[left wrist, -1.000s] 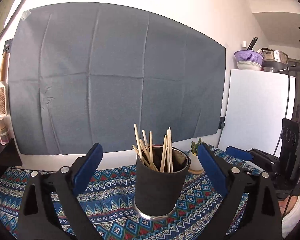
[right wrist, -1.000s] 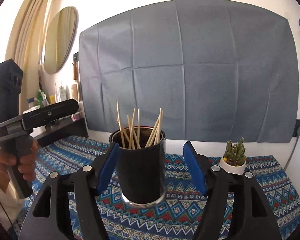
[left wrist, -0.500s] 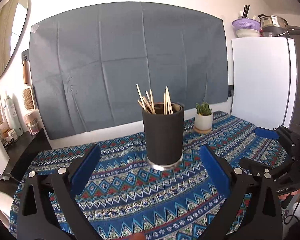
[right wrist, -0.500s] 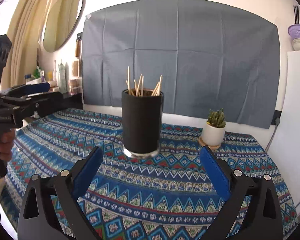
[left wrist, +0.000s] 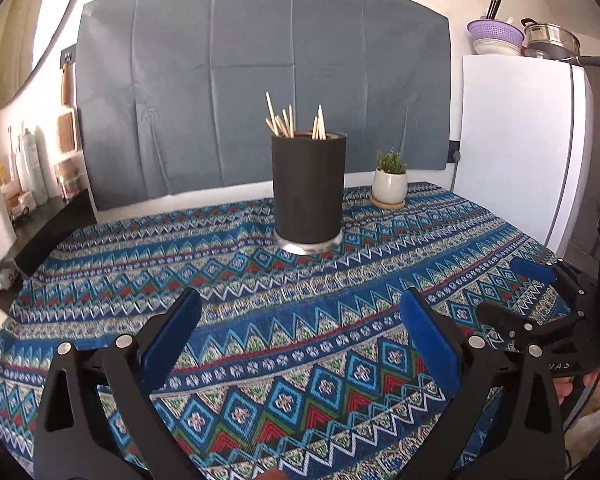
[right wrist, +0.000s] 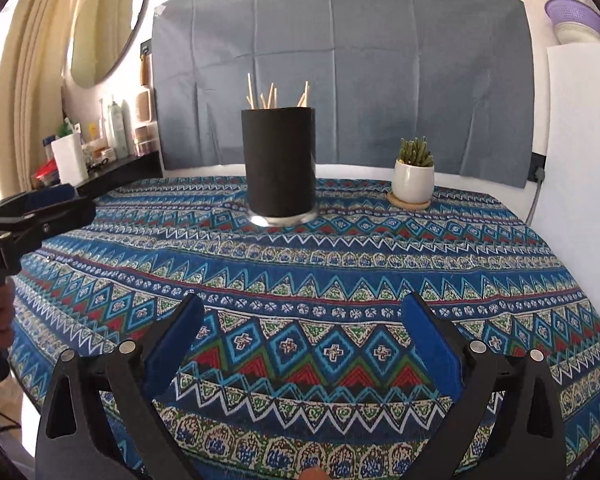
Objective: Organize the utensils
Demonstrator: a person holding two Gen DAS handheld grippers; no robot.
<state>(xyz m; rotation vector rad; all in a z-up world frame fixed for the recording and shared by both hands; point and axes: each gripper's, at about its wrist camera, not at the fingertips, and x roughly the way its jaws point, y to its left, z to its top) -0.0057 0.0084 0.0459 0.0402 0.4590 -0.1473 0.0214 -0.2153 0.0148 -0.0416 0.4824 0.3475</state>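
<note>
A black cylindrical holder stands upright on the patterned tablecloth, with several wooden chopsticks sticking out of its top. My left gripper is open and empty, well back from the holder near the table's front. My right gripper is likewise open with nothing between its blue pads. In the left wrist view the right gripper shows at the right edge. In the right wrist view the left gripper shows at the left edge, held by a hand.
A small cactus in a white pot stands on a coaster right of the holder. A white fridge borders the table's right side. A dark shelf with bottles runs along the left wall.
Both grippers have drawn back from the holder and sunk toward the table's front. The right gripper's jaws, close around the holder before, now stand wide apart. The holder stays on the cloth.
</note>
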